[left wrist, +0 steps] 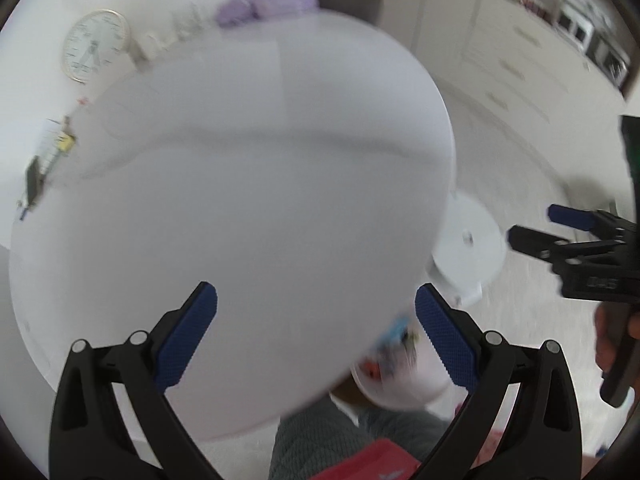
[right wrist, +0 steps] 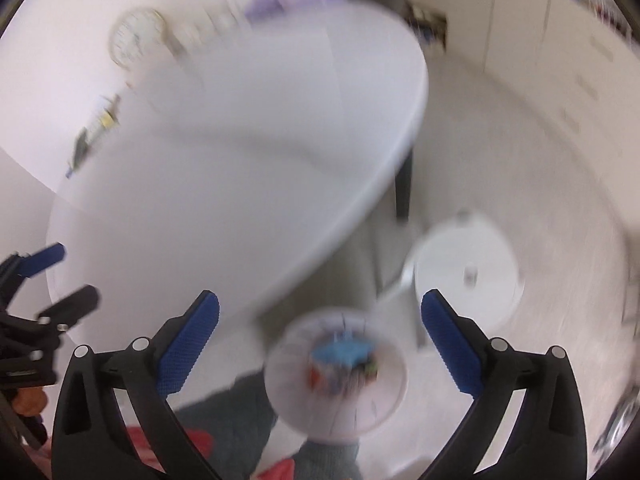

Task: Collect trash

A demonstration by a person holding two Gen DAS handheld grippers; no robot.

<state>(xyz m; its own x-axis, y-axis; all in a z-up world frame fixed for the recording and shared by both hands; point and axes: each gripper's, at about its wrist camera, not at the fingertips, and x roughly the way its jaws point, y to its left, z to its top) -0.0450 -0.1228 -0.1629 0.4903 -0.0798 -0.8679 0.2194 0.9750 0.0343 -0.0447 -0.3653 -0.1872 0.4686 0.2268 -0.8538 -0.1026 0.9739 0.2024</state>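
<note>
Left wrist view: Because the round white table (left wrist: 248, 184) is bare of litter, the left gripper (left wrist: 316, 332) is held above it, jaws spread wide, nothing grasped.
Right wrist view: right gripper (right wrist: 320, 336) is likewise released and empty, hung over the floor bin (right wrist: 336, 372).
Trash: colourful wrappers (right wrist: 344, 356) are seen, blurred, inside that bin.

— What can't you make out?
— The bin's (right wrist: 336, 368) colourful contents smear into blur; your table edge hides half of the bin (left wrist: 396, 364). The wall clock's (left wrist: 94, 46) face is unreadable.
</note>
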